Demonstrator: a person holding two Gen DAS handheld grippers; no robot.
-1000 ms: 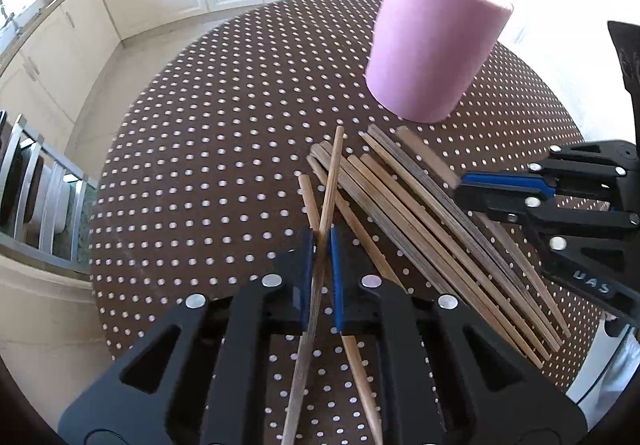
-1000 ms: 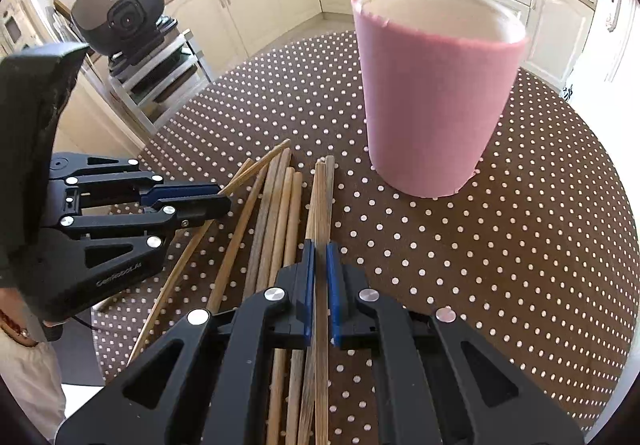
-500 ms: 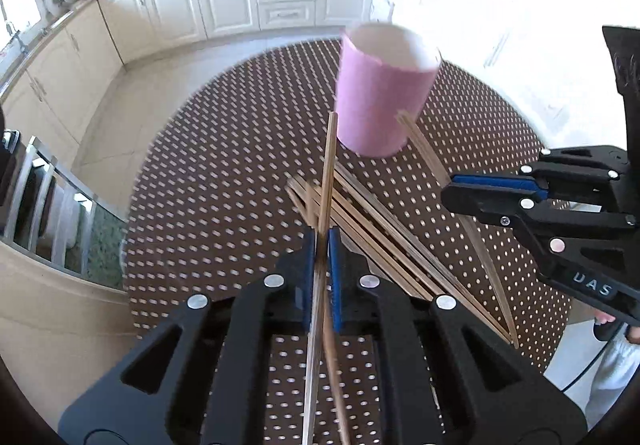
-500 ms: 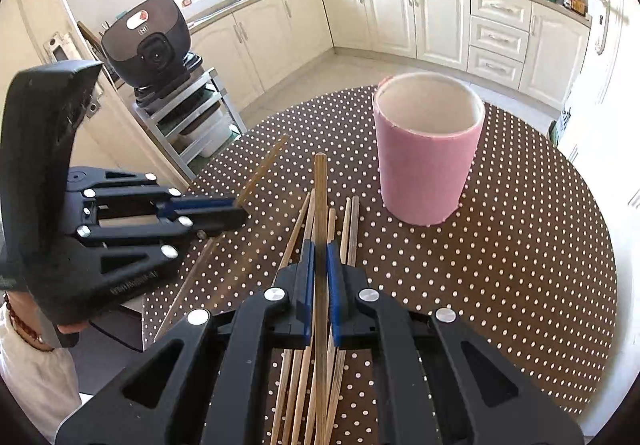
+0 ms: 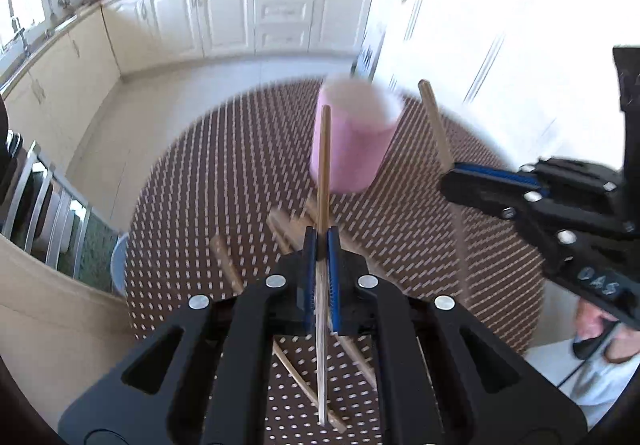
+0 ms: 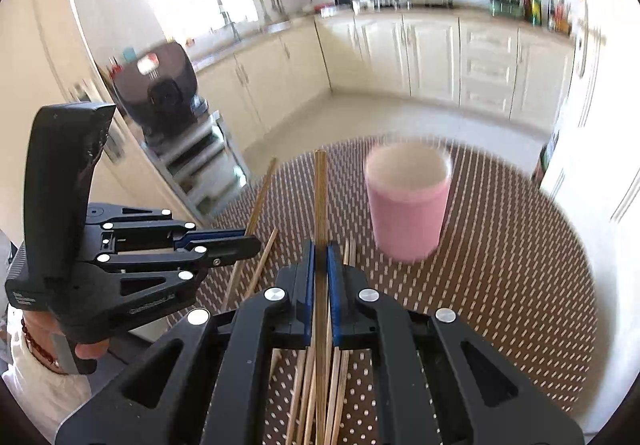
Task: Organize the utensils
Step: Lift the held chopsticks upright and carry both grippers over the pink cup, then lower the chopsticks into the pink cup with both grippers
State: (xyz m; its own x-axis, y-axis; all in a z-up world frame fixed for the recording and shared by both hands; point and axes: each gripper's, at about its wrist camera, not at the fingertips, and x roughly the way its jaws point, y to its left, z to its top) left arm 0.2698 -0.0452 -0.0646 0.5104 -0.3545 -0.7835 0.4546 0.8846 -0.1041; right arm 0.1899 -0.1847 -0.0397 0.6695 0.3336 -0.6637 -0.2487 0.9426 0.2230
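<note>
My left gripper (image 5: 322, 237) is shut on one wooden chopstick (image 5: 323, 165), held above the table and pointing towards the pink cup (image 5: 352, 141). My right gripper (image 6: 320, 249) is shut on another chopstick (image 6: 320, 197), also lifted, with the pink cup (image 6: 408, 217) upright ahead and to its right. Each gripper shows in the other's view: the right gripper (image 5: 448, 177) with its stick (image 5: 434, 125), and the left gripper (image 6: 252, 241) with its stick (image 6: 260, 197). Several loose chopsticks (image 6: 340, 373) lie below on the table, and some of these loose chopsticks (image 5: 280, 225) show in the left wrist view too.
The round table (image 5: 220, 173) has a brown cloth with white dots. A dish rack (image 5: 40, 205) stands beyond its left edge. A dark appliance (image 6: 168, 85) sits on a metal shelf past the table. White kitchen cabinets (image 6: 480, 57) line the far wall. A person's hand (image 6: 80, 357) holds the left gripper.
Both grippers have risen well above the table, each carrying its chopstick off the pile. The cup and the loose sticks now look smaller and farther below.
</note>
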